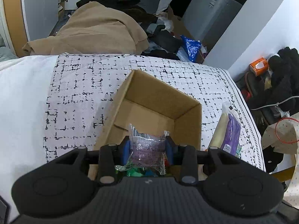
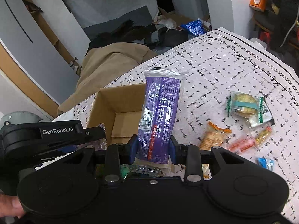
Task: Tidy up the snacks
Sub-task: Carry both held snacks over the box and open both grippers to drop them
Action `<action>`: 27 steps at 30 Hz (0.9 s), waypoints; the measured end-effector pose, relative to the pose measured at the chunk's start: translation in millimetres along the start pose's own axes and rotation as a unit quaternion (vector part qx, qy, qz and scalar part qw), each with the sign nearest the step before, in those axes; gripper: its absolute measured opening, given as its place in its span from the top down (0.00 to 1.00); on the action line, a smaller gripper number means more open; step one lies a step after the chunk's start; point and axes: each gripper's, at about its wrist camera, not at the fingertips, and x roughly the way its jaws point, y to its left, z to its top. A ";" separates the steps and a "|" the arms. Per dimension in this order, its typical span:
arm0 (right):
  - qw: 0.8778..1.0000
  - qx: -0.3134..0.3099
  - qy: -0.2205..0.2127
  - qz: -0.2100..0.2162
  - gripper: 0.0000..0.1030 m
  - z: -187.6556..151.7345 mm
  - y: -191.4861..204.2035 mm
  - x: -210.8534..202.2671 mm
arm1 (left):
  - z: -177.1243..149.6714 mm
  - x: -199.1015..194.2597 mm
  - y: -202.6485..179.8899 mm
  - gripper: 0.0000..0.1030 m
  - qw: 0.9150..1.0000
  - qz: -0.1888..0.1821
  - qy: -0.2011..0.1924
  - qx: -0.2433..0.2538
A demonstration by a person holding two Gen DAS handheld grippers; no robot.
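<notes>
An open cardboard box (image 1: 188, 125) (image 2: 104, 102) stands on the patterned cloth. My left gripper (image 1: 147, 146) is shut on a small clear packet with purple print (image 1: 147, 147), held above the box's near end. Green and blue wrappers (image 1: 142, 171) show below it. My right gripper (image 2: 154, 147) is shut on a long purple snack pack (image 2: 160, 108), held upright just right of the box; that pack also shows in the left wrist view (image 1: 229, 130). The left gripper's body (image 2: 46, 138) is seen at the left of the right wrist view.
Loose snacks lie on the cloth to the right: a round cracker pack (image 2: 244, 103), an orange cracker pack (image 2: 213, 136), small red and yellow packets (image 2: 248, 141), a blue one (image 2: 265, 163). A tan garment (image 1: 97, 29) and clutter lie beyond the table. A hand (image 2: 9, 205) is at lower left.
</notes>
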 end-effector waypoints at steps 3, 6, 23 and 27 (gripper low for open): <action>1.000 -0.005 0.002 0.002 0.67 3.2 6.5 4.3 | 4.9 1.2 4.3 0.63 1.000 0.003 0.000 -0.003; 1.000 -0.011 0.002 0.004 0.67 6.4 13.8 7.1 | 10.2 1.7 8.7 0.63 1.000 0.005 -0.002 -0.005; 1.000 0.015 -0.019 -0.014 0.51 -3.8 -10.2 -15.4 | 5.7 -6.3 4.0 0.46 1.000 0.016 0.006 -0.006; 0.999 0.021 -0.024 -0.017 0.46 -8.5 -18.7 -24.7 | -2.3 -8.5 -2.7 0.34 1.000 0.022 0.010 -0.005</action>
